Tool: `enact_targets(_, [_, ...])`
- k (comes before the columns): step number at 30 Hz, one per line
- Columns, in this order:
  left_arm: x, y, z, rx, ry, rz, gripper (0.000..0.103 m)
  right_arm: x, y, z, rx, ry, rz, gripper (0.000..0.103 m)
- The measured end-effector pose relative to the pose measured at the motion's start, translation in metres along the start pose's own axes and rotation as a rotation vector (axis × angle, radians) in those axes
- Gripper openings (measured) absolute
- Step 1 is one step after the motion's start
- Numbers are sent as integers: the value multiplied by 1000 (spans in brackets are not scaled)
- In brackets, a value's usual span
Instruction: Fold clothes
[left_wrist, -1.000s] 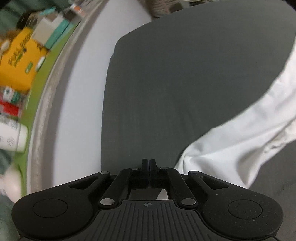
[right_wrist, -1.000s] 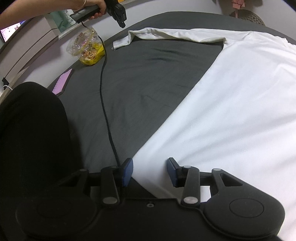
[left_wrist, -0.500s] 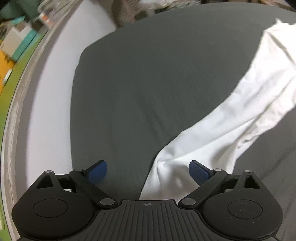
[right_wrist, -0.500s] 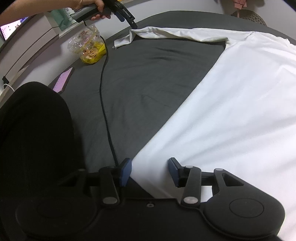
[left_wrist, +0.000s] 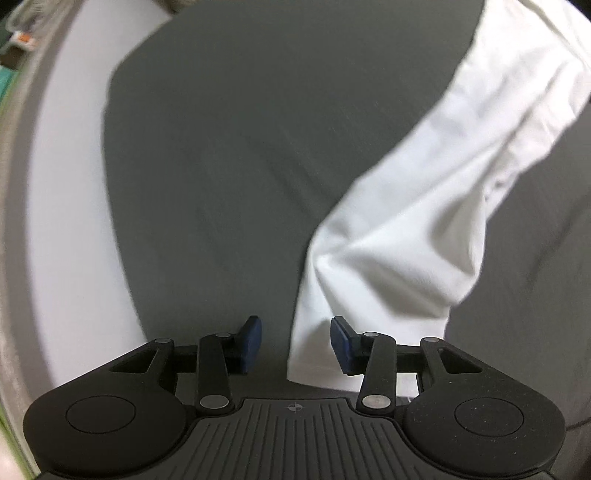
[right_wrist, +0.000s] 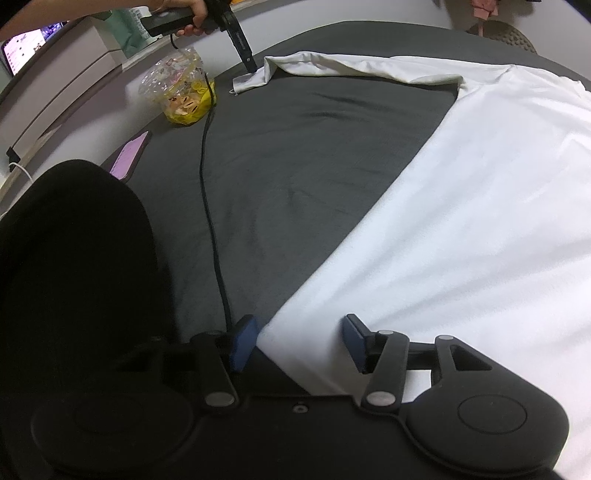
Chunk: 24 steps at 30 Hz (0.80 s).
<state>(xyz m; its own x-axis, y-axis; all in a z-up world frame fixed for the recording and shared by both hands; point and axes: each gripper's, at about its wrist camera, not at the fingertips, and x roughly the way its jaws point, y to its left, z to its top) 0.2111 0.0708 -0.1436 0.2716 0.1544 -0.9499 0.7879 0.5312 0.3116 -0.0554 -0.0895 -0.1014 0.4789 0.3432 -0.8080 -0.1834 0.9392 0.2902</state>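
A white long-sleeved shirt lies spread on a dark grey cloth. Its sleeve runs out to the left and ends in a cuff. My left gripper is open, and the sleeve's end lies between its blue pads. In the right wrist view the left gripper is held by a hand, with its tip at the cuff. My right gripper is open, low over the shirt's near hem corner, which sits between its pads.
A crinkled yellow snack bag and a pink phone lie left of the cloth. A black cable crosses the cloth toward my right gripper. A dark bulky shape fills the lower left. The pale table rim curves at the left.
The left gripper went from shut to wide open, then narrowed around the sleeve end as it moved in on it. The right gripper has barely moved.
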Motion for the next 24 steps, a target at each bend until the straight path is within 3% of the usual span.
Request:
enact_targets(3, [13,-9,-6,39,45,29,40,0,1,0,1,1,2,52])
enact_targets(4, [16,-11,-7,46,46,27,34,0,1,-1,3,0,2,52])
enact_targets(5, [17,-11,-8,28,44,1,16,0,2,-1,3,-1,2,52])
enact_targets(6, [16,-11,-9,21,47,-11,7,-1,2,-2,2,-2,1,52])
enact_targets(8, [14,-10,-11,6,54,-34,3,0,3,-1,-4,-1,-3,52])
enact_targets(10, [11,-10,-11,15,80,-20,3,0,3,-1,-8,0,-6,53])
enact_targets(17, [3,-12,-16,152,166,140,1,0,-1,1,-13,0,-4,55])
enact_targets(22, [25,-26,-29,308,283,329,1,0,-2,2,-13,0,-1,55])
enact_targets(24, [28,-29,-32,296,247,403,1,0,-3,2,-6,1,1,55])
